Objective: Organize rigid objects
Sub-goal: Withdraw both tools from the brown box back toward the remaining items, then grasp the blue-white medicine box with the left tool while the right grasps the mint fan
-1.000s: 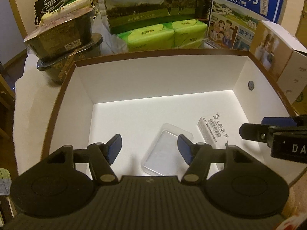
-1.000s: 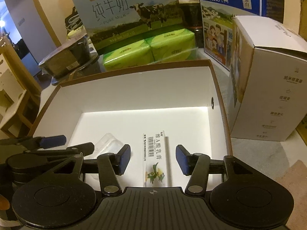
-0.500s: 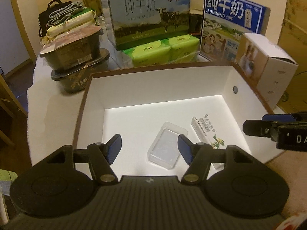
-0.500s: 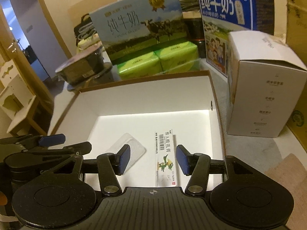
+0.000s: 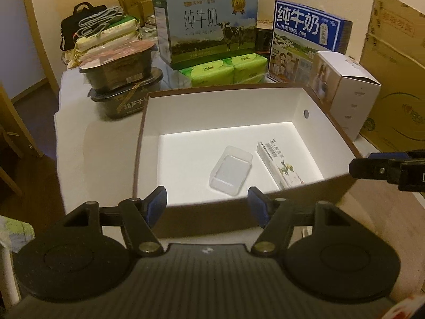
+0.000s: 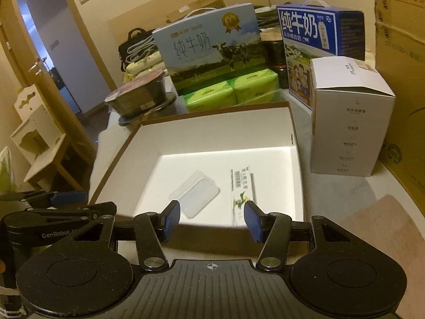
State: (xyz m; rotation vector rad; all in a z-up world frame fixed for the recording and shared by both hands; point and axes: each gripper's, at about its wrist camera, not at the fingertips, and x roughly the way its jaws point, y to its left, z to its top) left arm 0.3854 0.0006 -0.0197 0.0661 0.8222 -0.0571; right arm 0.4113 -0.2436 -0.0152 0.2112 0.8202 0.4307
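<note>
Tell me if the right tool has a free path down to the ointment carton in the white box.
Probably yes. The right tool stands open and empty above the open-topped white box. The ointment carton lies flat and uncovered on its floor; the clear plastic case lies beside it, apart, leaving room.

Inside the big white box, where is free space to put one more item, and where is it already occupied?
The open box floor is bare along its back wall and left wall. The clear plastic case and the ointment carton occupy the front middle and right. Behind the box, the table is crowded.
</note>
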